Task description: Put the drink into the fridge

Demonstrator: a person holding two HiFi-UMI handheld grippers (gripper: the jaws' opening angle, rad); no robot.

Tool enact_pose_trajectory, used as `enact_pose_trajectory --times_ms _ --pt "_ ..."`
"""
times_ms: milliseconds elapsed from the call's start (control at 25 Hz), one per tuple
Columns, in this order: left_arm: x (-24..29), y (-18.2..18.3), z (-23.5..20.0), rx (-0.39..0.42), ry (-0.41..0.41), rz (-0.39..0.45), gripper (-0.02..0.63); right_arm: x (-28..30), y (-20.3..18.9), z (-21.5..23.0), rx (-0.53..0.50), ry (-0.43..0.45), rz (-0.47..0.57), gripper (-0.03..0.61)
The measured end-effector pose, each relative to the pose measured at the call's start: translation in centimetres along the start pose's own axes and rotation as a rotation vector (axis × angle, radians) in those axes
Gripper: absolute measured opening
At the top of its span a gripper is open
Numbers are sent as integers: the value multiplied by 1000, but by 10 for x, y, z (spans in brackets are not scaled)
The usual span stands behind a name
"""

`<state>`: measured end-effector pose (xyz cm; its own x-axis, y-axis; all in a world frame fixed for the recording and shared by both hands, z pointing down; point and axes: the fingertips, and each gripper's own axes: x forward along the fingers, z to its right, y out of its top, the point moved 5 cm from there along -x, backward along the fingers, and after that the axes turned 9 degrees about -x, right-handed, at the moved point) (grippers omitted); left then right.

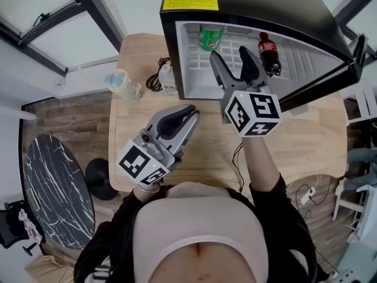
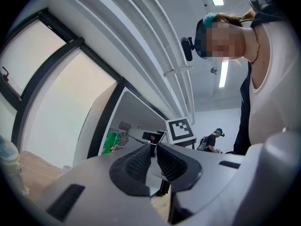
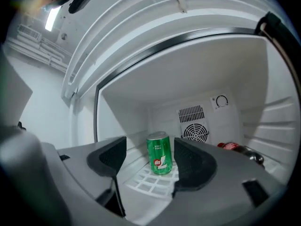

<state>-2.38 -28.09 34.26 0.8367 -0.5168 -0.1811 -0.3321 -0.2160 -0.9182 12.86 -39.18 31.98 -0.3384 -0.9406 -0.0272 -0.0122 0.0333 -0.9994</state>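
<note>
A wooden surface [image 1: 132, 152] carries a black fridge [image 1: 265, 5], whose door stands open to its right. The right hand-held gripper [image 1: 231, 56] reaches into the fridge's opening with its jaws wide apart and nothing held between them. The left hand-held gripper [image 1: 187, 112] hangs in front of the fridge, over the surface, jaws pressed together and empty. Inside the fridge, on the right, a cola bottle [image 1: 269, 53] seems to lie on its side. The green drink can [image 3: 160, 153] stands upright on the fridge's white wire shelf [image 3: 150, 182], near the back wall, just beyond the right jaws' tips.
</note>
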Motion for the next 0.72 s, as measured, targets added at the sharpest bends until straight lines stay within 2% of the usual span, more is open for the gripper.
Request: enact_pose_trajectory --times_ms 280,440,560,720 --pt "12 -2 4 -4 -26 4 46 -30 -8 1 29 -13 -4 326" --pt "18 -4 6 -5 -39 1 46 -48 -8 4 7 -45 1 279" --pt "22 -5 8 -4 -48 0 46 -63 -5 5 31 -69 24 249" --pt "28 -6 12 -3 -63 -1 46 -80 -1 7 30 -99 48 178"
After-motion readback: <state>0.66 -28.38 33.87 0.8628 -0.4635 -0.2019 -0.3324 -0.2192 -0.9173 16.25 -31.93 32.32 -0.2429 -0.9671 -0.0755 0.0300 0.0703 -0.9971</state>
